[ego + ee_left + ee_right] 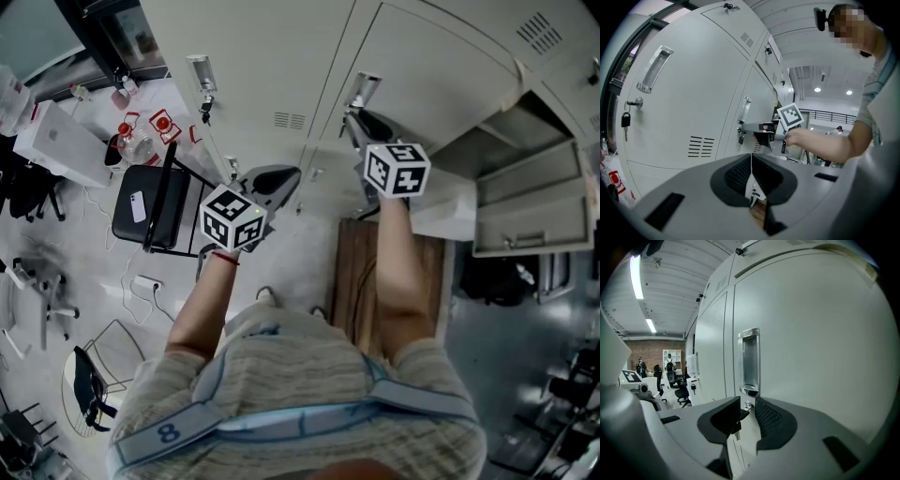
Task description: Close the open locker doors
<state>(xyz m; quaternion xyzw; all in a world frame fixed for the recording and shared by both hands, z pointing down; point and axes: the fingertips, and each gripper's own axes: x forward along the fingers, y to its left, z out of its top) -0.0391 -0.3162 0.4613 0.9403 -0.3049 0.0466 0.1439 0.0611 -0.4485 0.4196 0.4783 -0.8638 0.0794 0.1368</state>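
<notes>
Right under the handle [750, 361] of a shut grey door is my right gripper [746, 404]. Its jaws are spread apart and hold nothing. Through the gap I see the small lock [748, 405] that sits just below the handle.

From my head I look down on the same handle [364, 86]. My right gripper [361, 122] is close under it, and my arm reaches up to it.

Well off to the right of the handle, the open door [530, 211] hangs out from the wall of lockers. I can see its ribbed inside. The locker [525, 127] it belongs to shows as a dark hollow, also to the right of the handle.

To the left of the handle is my left gripper [277, 180]. In its own view the left gripper [751, 159] has its jaws pressed together, with only a thin line between them and nothing in there. That view looks along the lockers, and just below the handle [746, 110] it shows my right gripper with its cube [790, 116].

Far to the left of the handle, a black chair [150, 202] stands on the floor.
</notes>
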